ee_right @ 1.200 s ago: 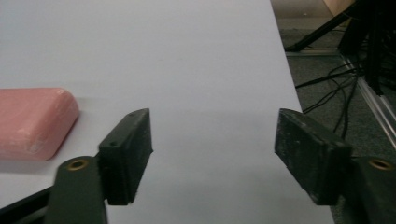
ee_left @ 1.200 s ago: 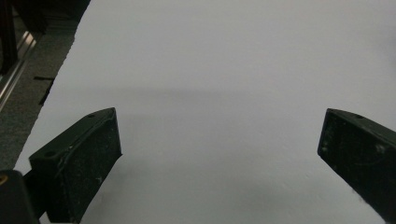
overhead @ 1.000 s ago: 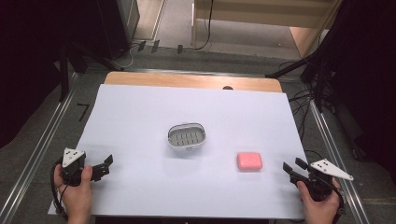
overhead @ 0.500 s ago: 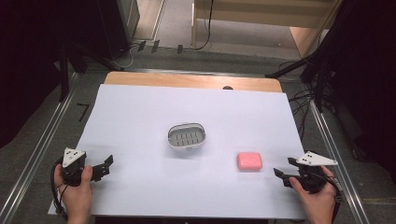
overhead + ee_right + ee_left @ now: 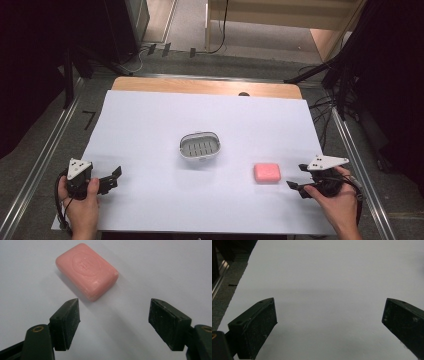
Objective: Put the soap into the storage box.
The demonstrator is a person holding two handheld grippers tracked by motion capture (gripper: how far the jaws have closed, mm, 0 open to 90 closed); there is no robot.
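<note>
High view: white table sheet (image 5: 150, 125), slotted grey soap dish (image 5: 200, 145) at centre, pink soap bar (image 5: 267, 172) lying flat to its right and nearer. Right gripper (image 5: 295, 176) near the right edge, tips close to the soap but apart from it; left gripper (image 5: 114, 177) at the near left, well apart from both. Left gripper view: left gripper (image 5: 329, 315) jaws spread wide over bare sheet — nothing held. Right gripper view: right gripper (image 5: 113, 315) jaws have just been opening, nothing between them — soap bar (image 5: 87, 271) just beyond the tips.
</note>
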